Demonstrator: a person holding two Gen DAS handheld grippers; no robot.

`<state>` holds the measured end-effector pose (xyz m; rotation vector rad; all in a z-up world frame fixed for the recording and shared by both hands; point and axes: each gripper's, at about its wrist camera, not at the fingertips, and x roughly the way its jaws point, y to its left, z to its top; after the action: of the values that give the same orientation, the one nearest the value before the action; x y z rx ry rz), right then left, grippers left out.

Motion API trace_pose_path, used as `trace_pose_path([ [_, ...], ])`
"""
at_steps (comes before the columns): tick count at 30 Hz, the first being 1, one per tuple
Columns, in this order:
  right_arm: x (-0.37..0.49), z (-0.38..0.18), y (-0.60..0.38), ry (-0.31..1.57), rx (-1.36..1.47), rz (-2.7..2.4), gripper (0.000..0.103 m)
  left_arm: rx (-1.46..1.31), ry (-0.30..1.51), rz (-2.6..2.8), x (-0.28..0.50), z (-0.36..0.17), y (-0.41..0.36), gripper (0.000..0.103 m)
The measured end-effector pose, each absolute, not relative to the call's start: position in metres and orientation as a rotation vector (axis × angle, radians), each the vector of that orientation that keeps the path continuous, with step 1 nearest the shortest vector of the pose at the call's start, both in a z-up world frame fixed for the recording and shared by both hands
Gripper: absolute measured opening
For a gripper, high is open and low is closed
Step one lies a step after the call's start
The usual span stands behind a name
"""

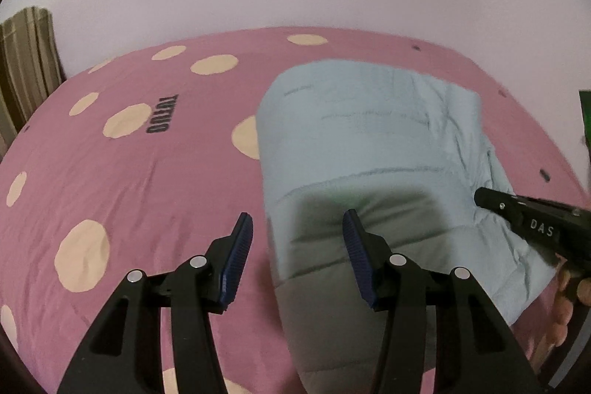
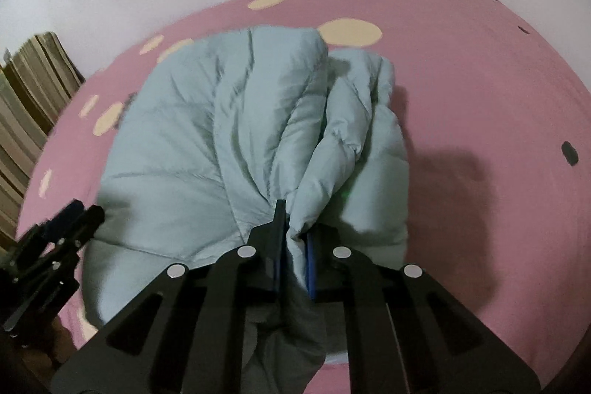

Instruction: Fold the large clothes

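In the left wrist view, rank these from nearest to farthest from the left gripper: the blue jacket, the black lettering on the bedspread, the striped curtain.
1. Blue jacket, just ahead, under the right finger of the left gripper.
2. Black lettering, ahead left on the bedspread.
3. Striped curtain, far left past the bed.

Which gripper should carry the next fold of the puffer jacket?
Right. The right gripper is already shut on the light blue puffer jacket; the left gripper is open, gripping nothing, above the jacket's edge on the pink bedspread.
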<state>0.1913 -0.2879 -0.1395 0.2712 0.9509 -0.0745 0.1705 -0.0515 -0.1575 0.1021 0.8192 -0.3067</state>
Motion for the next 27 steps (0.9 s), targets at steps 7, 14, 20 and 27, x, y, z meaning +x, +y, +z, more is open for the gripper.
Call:
trace_pose_path([
  [7, 0.203, -0.183, -0.299, 1.001, 0.295, -0.069, 0.009, 0.154, 0.903, -0.308, 0.184, -0.19, -0.072, 0.051],
  [14, 0.209, -0.194, -0.306, 0.996, 0.313, -0.053, 0.009, 0.175, 0.916, -0.288, 0.189, -0.207, -0.079, 0.051],
  [20, 0.2, -0.186, -0.305, 0.972, 0.293, -0.069, 0.009, 0.191, 0.888, -0.281, 0.184, -0.199, -0.079, 0.051],
  [27, 0.196, -0.179, -0.296, 0.964, 0.265, -0.085, 0.013, 0.21, 0.873, -0.275, 0.184, -0.191, -0.08, 0.05],
])
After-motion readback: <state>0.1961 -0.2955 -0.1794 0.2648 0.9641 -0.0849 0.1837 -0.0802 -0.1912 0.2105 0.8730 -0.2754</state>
